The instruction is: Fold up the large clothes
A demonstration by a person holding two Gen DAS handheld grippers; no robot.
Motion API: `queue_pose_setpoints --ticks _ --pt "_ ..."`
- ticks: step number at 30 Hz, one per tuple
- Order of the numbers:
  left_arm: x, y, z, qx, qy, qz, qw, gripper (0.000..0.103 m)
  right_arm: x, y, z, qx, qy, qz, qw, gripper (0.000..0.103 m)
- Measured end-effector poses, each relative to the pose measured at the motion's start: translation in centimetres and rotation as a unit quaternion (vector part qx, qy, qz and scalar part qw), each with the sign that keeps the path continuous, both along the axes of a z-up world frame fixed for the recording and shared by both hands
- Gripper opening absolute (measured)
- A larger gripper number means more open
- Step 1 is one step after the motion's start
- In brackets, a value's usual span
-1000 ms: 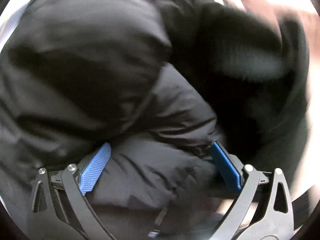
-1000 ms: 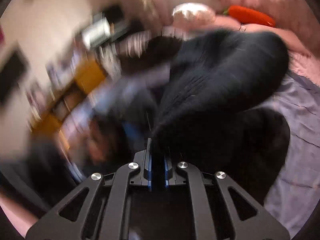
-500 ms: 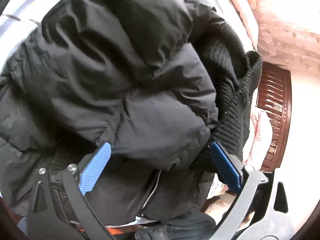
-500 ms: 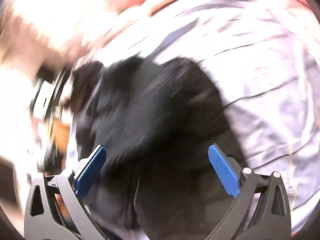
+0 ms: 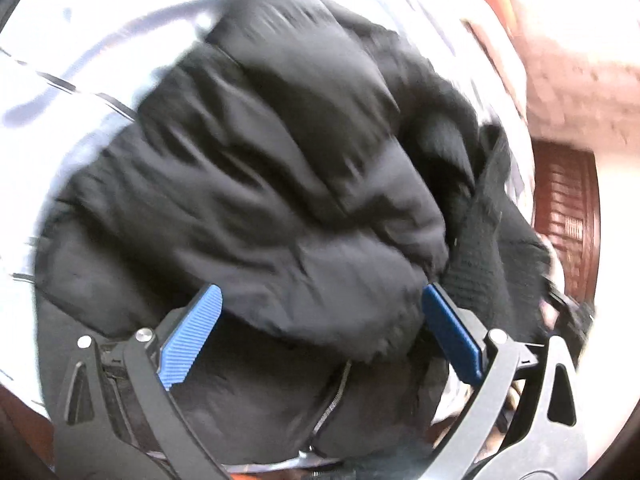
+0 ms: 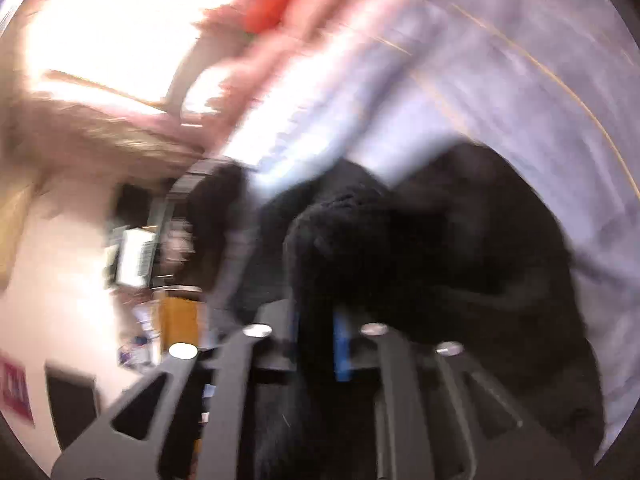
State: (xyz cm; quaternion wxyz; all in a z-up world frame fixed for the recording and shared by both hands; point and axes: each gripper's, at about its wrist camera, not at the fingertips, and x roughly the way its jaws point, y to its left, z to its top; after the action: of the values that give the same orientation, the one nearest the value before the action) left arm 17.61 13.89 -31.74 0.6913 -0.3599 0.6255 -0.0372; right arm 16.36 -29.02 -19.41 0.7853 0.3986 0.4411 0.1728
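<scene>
A black puffer jacket (image 5: 280, 184) lies bunched on a pale striped bed sheet (image 5: 80, 52). A black knit garment (image 5: 500, 248) lies against its right side. My left gripper (image 5: 324, 332) is open, its blue pads wide apart just above the jacket's puffy fold, holding nothing. In the blurred right wrist view my right gripper (image 6: 316, 340) is shut on a fold of the black knit garment (image 6: 360, 248), which bulges up between the blue pads and spreads over the lavender sheet (image 6: 520, 92).
A dark wooden bed frame (image 5: 568, 208) shows at the right of the left wrist view. A pink blanket (image 6: 256, 60) and a red object (image 6: 276, 0) lie at the far side of the bed. Shelves and room clutter (image 6: 136, 260) show at the left.
My right gripper was open half a second ago and has now closed on the black knit garment. My left gripper stays open and has drawn back slightly from the jacket.
</scene>
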Motion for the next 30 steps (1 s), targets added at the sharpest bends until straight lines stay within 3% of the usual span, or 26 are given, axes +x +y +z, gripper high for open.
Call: queue_pose_setpoints --ticks 2,3,4,5,8,9,10,11,12,13,14,15,17,19,21,23,25,26,28,29,30 --pt "-0.2 1.9 0.5 0.000 -0.006 0.028 0.9996 0.101 -1.1 3.6 5.8 -0.029 -0.088 0.049 0.994 0.008" --pt "-0.4 2.9 0.7 -0.005 -0.008 0.043 0.9990 0.101 -1.8 5.8 7.9 -0.036 -0.127 0.088 0.987 0.000" --pt "-0.6 4.1 1.0 -0.015 -0.010 0.059 0.9981 0.101 -2.6 7.8 9.5 -0.028 -0.154 0.128 0.979 0.000" --pt "-0.8 4.8 1.1 -0.021 -0.011 0.071 0.9972 0.101 -4.2 11.1 11.7 -0.023 -0.190 0.190 0.963 0.000" --pt "-1.9 7.7 2.0 -0.015 -0.023 0.119 0.9926 0.101 -9.4 19.8 14.9 -0.101 -0.237 0.322 0.911 0.000" --pt "-2.2 8.3 2.4 -0.006 -0.026 0.132 0.9909 0.101 -11.0 22.0 15.4 -0.127 -0.243 0.346 0.897 0.000" --pt "-2.7 8.9 2.7 0.000 -0.026 0.143 0.9894 0.101 -11.8 22.9 15.7 -0.141 -0.244 0.351 0.893 0.000" --pt "-3.0 8.8 2.8 0.001 -0.027 0.143 0.9893 0.101 -11.9 23.4 15.9 -0.154 -0.238 0.345 0.895 0.013" --pt "-3.1 8.8 2.8 -0.002 -0.026 0.139 0.9900 0.101 -11.1 23.1 15.8 -0.163 -0.217 0.323 0.907 0.053" --pt "-3.2 8.4 2.9 -0.005 -0.027 0.129 0.9913 0.101 -9.6 22.3 15.4 -0.168 -0.194 0.296 0.920 0.082" --pt "-3.1 8.2 2.9 -0.004 -0.027 0.117 0.9928 0.101 -8.3 21.2 14.7 -0.173 -0.177 0.265 0.932 0.099" --pt "-2.9 7.7 2.9 -0.001 -0.027 0.105 0.9941 0.101 -6.0 19.7 13.7 -0.176 -0.154 0.228 0.945 0.102" --pt "-2.4 5.5 3.0 0.006 -0.028 0.076 0.9967 0.101 -1.5 16.0 11.2 -0.193 -0.089 0.157 0.964 0.102" --pt "-1.9 3.4 3.0 0.010 -0.028 0.035 0.9989 0.101 2.5 12.1 8.5 -0.226 -0.006 0.086 0.970 0.102" --pt "-1.5 1.9 3.0 0.019 -0.029 0.003 0.9994 0.101 6.4 8.1 4.7 -0.269 0.071 0.041 0.960 0.102" --pt "-1.2 0.5 2.9 0.031 -0.027 -0.026 0.9988 0.101 8.7 5.6 1.7 -0.325 0.121 0.012 0.938 0.102" --pt "-0.8 -0.6 2.4 0.047 -0.021 -0.049 0.9975 0.101 10.2 4.7 -0.8 -0.351 0.156 0.025 0.923 0.102" --pt "-0.7 -0.8 2.2 0.050 -0.018 -0.054 0.9971 0.101 10.6 4.6 -2.3 -0.336 0.173 0.043 0.925 0.102" --pt "-0.3 -1.2 1.5 0.050 -0.007 -0.060 0.9969 0.101 10.7 5.4 -4.3 -0.293 0.194 0.071 0.934 0.081" --pt "-0.1 -1.3 1.2 0.048 0.000 -0.061 0.9970 0.101 10.4 5.9 -4.6 -0.294 0.194 0.077 0.933 0.052" --pt "0.0 -1.3 1.0 0.047 0.003 -0.060 0.9971 0.101 10.2 6.3 -4.6 -0.301 0.193 0.085 0.930 0.038"
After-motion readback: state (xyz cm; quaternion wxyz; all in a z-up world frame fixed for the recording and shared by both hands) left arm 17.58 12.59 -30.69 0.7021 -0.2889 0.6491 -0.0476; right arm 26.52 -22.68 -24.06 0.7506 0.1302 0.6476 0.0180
